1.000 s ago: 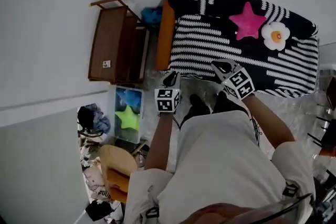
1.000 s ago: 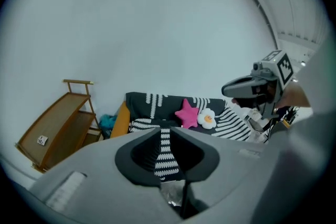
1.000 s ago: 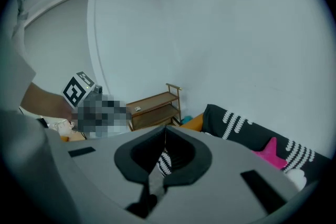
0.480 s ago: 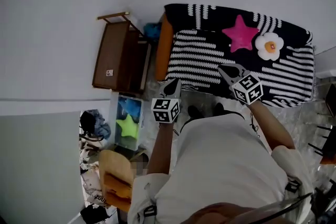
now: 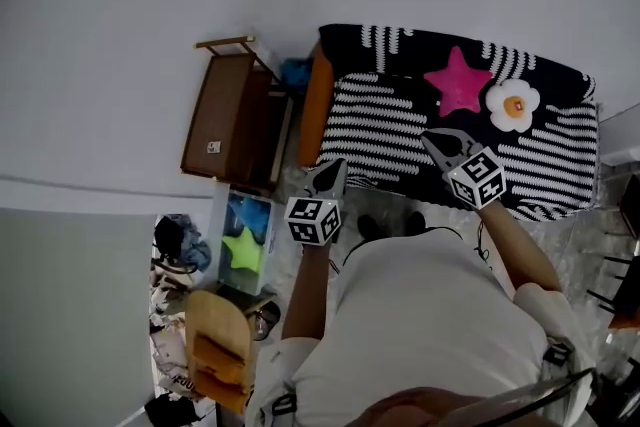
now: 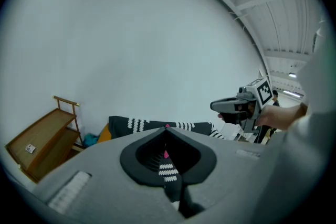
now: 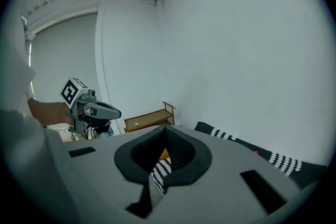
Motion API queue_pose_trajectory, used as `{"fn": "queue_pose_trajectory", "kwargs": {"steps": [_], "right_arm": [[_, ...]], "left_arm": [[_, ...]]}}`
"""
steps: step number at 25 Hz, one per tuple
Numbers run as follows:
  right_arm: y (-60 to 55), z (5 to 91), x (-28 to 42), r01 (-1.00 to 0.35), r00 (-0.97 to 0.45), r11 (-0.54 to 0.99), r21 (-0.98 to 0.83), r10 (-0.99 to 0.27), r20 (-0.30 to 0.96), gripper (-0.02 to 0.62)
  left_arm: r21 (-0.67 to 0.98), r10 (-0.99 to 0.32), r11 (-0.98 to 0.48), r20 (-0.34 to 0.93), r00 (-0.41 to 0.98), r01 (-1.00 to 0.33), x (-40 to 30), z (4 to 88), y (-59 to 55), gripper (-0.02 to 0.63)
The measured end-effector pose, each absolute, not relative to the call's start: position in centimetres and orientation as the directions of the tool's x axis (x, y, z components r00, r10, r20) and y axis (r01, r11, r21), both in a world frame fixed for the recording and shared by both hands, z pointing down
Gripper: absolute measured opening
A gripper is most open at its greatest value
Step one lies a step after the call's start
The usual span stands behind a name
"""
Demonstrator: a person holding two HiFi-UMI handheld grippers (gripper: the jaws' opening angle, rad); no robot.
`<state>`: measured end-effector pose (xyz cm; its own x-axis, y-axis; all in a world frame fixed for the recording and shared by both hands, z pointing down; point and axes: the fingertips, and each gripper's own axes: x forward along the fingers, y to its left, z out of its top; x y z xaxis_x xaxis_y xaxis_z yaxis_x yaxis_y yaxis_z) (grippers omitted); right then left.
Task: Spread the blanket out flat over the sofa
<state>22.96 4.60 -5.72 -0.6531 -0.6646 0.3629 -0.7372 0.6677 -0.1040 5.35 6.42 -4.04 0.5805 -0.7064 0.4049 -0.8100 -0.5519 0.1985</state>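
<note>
The black-and-white striped blanket point(image 5: 390, 115) lies over the sofa point(image 5: 314, 105), covering seat and backrest. A pink star cushion point(image 5: 458, 85) and a flower cushion point(image 5: 515, 105) rest on it. My left gripper point(image 5: 330, 171) hangs in front of the blanket's front left edge. Its jaws have just been closing and now meet with nothing between them point(image 6: 167, 129). My right gripper point(image 5: 432, 139) hovers over the seat's front right part, its jaws together and empty point(image 7: 166, 128). Each gripper shows in the other's view, the right gripper point(image 6: 231, 106) and the left gripper point(image 7: 102, 111).
A wooden shelf unit point(image 5: 232, 120) stands left of the sofa against the wall. A clear box with a green star cushion point(image 5: 243, 240) sits on the floor below it, and a wooden stool point(image 5: 215, 340) and loose clutter point(image 5: 172, 240) lie at the lower left.
Both grippers have lifted and drawn back a little from the blanket's front edge. The blanket stays lying on the sofa.
</note>
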Motion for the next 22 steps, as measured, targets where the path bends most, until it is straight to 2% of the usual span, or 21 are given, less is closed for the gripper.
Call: {"fn": "queue_pose_trajectory", "kwargs": {"steps": [22], "right_arm": [[4.6,-6.6,21.5,-0.73,-0.662,0.677,-0.09,-0.669,0.34,0.006]], "left_arm": [[0.203,-0.721,-0.532,0.401,0.566,-0.822,3.3,-3.9,6.5,0.018]]}}
